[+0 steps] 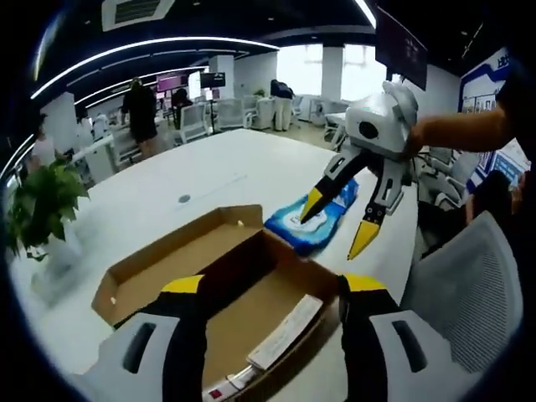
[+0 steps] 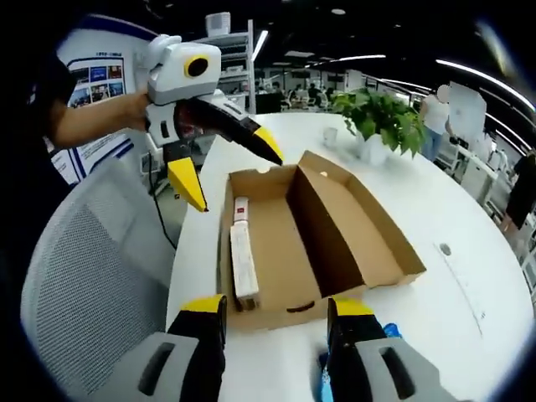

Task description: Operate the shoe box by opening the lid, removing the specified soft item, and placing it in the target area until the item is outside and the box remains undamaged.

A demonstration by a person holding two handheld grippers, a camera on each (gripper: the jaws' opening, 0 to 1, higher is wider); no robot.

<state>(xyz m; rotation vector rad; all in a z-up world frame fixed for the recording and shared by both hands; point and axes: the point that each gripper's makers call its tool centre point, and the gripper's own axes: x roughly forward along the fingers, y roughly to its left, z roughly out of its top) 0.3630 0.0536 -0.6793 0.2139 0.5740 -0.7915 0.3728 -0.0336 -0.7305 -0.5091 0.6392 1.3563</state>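
Shoe box: lid folded flat open on the white worktop — lower centre of my left view, so I can reach inside; a small packet lies along one inner wall.
Soft item: blue wipes pack, already outside, flat on the worktop just beside the box, right of centre.
Its axis: long side runs lower left to upper right in that view, roughly along the box's near wall.
Right tongs: apart, empty, tips just over the pack — released, I judge.
Left tongs: apart, empty, hovering above the box's far end, upper left of my right view.
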